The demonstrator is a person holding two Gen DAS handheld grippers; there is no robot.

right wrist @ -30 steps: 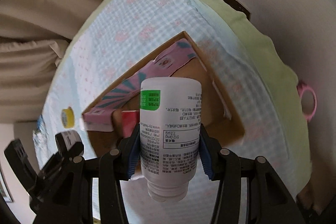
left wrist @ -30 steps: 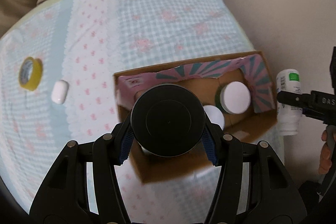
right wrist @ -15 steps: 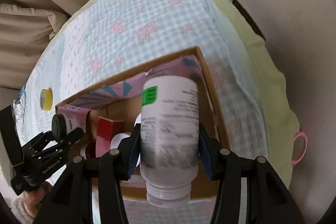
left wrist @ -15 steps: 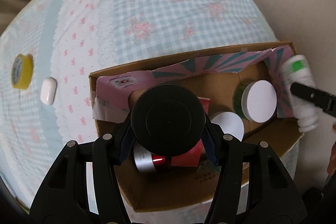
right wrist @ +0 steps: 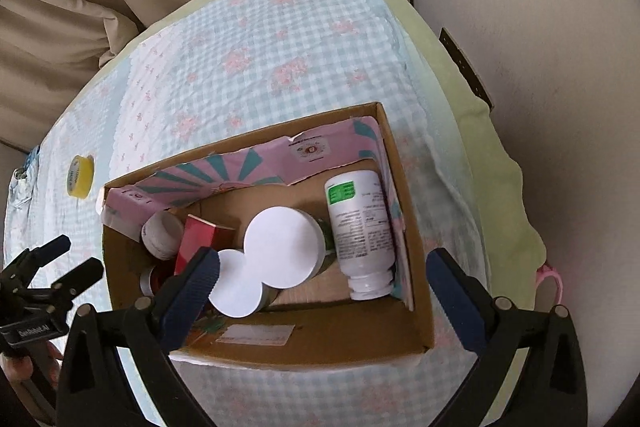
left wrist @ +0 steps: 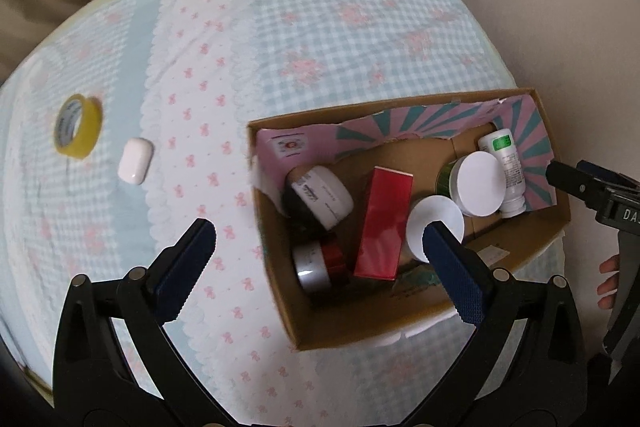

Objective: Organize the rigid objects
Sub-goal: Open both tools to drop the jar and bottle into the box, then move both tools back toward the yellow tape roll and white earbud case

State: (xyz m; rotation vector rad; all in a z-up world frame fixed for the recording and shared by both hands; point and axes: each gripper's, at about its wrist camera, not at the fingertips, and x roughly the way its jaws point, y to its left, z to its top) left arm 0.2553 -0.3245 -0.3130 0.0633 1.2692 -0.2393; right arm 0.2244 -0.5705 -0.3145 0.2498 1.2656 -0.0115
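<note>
My left gripper hangs over the left end of the cardboard box, its jaws opening wide with nothing between them. Below it a black-lidded jar lies on its side in the box. My right gripper hovers over the box's right end, jaws also opening and empty. The white bottle with a green label lies against the right wall. Also inside are a red carton, two white-lidded jars and a silver and red jar.
On the checked bedcover left of the box lie a yellow tape roll and a white earbud case. Beige cushions rise behind the bed, and a pale wall runs along the right. A pink ring hangs past the bed's right edge.
Both grippers opened and let go. The black-lidded jar dropped into the box's left end and the white bottle into its right end. The left gripper shifted left over the box.
</note>
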